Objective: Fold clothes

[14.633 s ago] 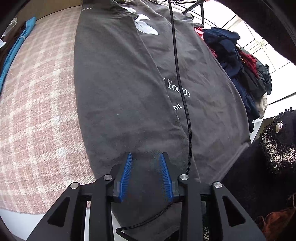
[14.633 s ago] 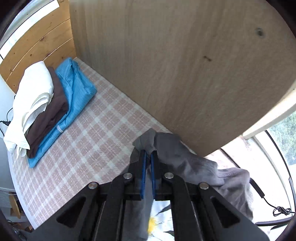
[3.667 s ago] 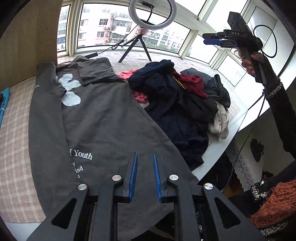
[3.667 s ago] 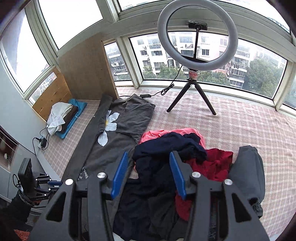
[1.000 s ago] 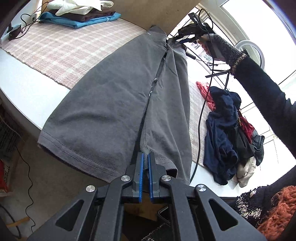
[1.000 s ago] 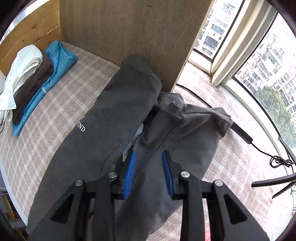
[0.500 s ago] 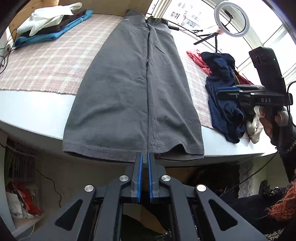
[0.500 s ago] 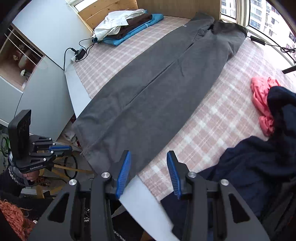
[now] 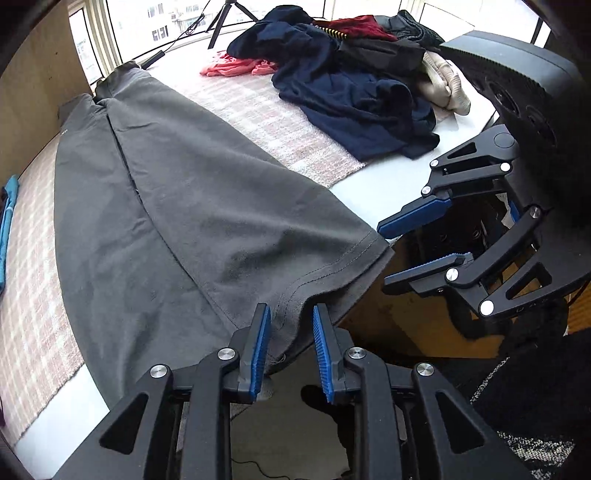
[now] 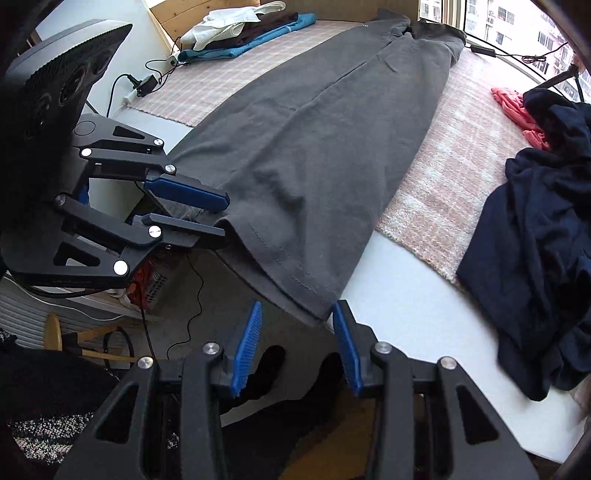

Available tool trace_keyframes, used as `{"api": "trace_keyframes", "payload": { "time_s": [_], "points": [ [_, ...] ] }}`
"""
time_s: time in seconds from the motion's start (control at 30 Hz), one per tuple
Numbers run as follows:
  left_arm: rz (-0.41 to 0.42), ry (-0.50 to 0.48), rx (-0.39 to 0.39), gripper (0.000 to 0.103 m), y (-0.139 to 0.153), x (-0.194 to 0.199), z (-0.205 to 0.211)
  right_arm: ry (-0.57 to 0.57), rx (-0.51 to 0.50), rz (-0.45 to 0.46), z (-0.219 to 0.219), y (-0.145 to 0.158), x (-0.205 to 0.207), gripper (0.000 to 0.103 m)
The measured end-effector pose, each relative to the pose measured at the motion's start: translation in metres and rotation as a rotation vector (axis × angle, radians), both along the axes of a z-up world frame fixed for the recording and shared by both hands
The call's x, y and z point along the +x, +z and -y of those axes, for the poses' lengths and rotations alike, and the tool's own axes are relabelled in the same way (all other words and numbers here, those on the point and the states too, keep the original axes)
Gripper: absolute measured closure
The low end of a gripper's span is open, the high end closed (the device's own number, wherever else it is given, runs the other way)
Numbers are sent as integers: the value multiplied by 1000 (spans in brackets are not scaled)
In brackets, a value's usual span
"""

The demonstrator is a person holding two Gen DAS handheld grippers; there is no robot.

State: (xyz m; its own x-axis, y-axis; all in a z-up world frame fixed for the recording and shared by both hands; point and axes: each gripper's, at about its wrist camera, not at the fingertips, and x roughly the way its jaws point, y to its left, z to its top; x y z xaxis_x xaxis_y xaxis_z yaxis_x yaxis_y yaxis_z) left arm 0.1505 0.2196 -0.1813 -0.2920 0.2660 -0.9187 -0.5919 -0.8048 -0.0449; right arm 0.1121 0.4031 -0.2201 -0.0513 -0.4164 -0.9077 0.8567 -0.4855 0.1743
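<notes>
A long dark grey garment [image 9: 184, 192] lies folded lengthwise on the plaid mat, and its hem hangs over the table's near edge. My left gripper [image 9: 291, 347] is at the hem where the two folded edges meet. Its jaws are opening, with hem cloth loose between the blue pads. In the right wrist view the left gripper [image 10: 224, 218] comes in from the left over the same grey garment [image 10: 332, 147]. My right gripper [image 10: 295, 343] stands open just below the garment's right hem corner and holds nothing. The right gripper [image 9: 384, 254] also shows beside that corner in the left wrist view.
A heap of unfolded clothes [image 9: 351, 85], navy, red and beige, fills the mat's right side. A folded stack [image 10: 247, 29] of white, brown and blue lies at the far left. A wooden board [image 9: 33, 92] stands behind the garment's far end. White table edge [image 10: 406, 314]; floor and cables below.
The left gripper has rolled, and its jaws went from shut to parted around the hem. The right gripper swept from the garment's far end to the near hem corner.
</notes>
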Motion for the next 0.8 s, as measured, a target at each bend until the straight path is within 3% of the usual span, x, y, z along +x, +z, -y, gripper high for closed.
{"api": "trace_keyframes", "payload": {
  "time_s": [0.07, 0.1, 0.13, 0.2, 0.37, 0.5, 0.57, 0.67, 0.8],
  "points": [
    [8, -53, 9, 83, -5, 0, 1, -5, 4, -16, 2, -2, 1, 68],
    [15, -62, 16, 96, -6, 0, 2, -14, 4, -22, 2, -2, 1, 73],
    [23, -71, 23, 103, -7, 0, 4, -20, 4, -25, 2, -2, 0, 81],
    [27, -80, 39, 102, -7, 1, 10, -20, 6, -25, 2, -1, 1, 95],
    [38, -91, 44, 102, -8, 12, 25, 5, 51, 25, 0, -2, 10, 98],
    [108, -69, 139, 98, 1, 16, 37, -31, 94, -23, -11, 9, 11, 98],
    [106, -61, 176, 86, 11, 16, 41, -66, 67, -45, -12, 23, 6, 98],
    [90, -27, 217, 86, 24, 8, 50, -63, -33, -49, -1, 41, 0, 98],
    [59, 29, 205, 87, 18, -19, 52, -70, -30, -77, 32, 25, -10, 98]
  ]
}}
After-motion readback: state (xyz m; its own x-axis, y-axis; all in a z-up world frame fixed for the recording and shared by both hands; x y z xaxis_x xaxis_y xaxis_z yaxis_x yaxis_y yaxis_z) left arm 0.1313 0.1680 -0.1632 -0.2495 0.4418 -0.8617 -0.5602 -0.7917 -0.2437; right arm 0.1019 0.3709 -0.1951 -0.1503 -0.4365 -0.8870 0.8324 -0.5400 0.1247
